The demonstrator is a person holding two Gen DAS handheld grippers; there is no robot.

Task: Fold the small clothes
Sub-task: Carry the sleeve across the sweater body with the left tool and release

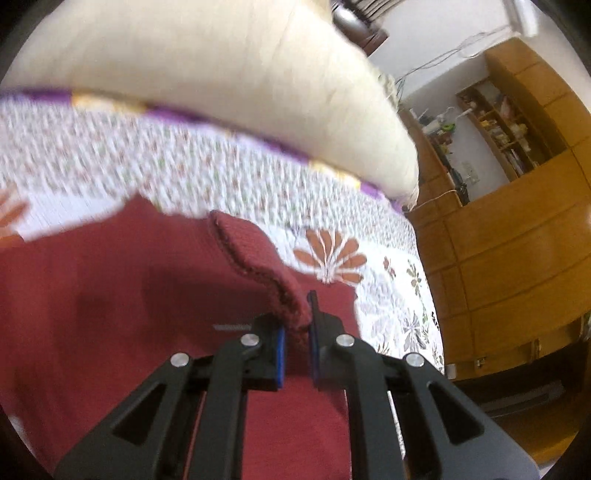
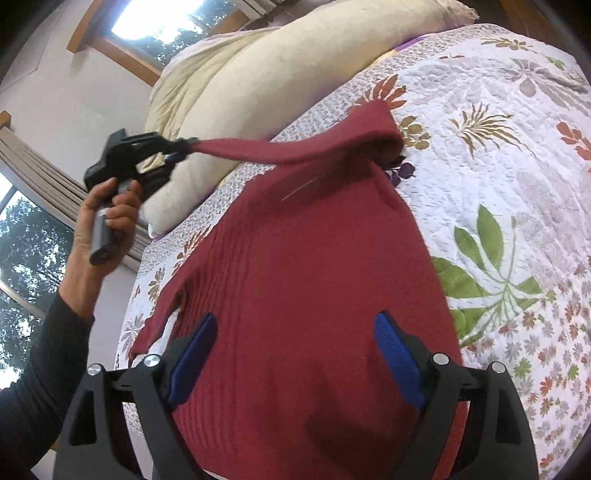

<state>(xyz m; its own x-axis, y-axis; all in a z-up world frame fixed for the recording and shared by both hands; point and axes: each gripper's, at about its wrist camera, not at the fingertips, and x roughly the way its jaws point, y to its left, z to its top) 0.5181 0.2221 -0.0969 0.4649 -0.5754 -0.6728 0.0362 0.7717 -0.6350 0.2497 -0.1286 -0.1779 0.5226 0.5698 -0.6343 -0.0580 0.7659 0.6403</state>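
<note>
Maroon sweater (image 2: 303, 280) on quilt (image 2: 498, 155) — left tongs (image 1: 297, 332) pinching sleeve (lifted); right tongs (image 2: 295, 347) spread above body.

Sweater (image 2: 303, 280) lies on the quilt (image 2: 498, 155); pillow (image 2: 236, 74) behind it, probably touching the quilt.

We record a bed (image 2: 498, 155) covered by a white quilted bedspread (image 1: 207, 162) with floral print and a purple border. A large cream pillow (image 2: 236, 85) lies at its head. Behind the pillow we note pale walls (image 2: 48, 92), wood-framed windows (image 2: 162, 18) showing trees in daylight, and a beige curtain (image 2: 40, 173). On the opposite side we observe wooden cabinets (image 1: 517, 254) with an open shelf unit (image 1: 506, 125) holding small items, and cables (image 1: 443, 55) running across a white wall.
</note>
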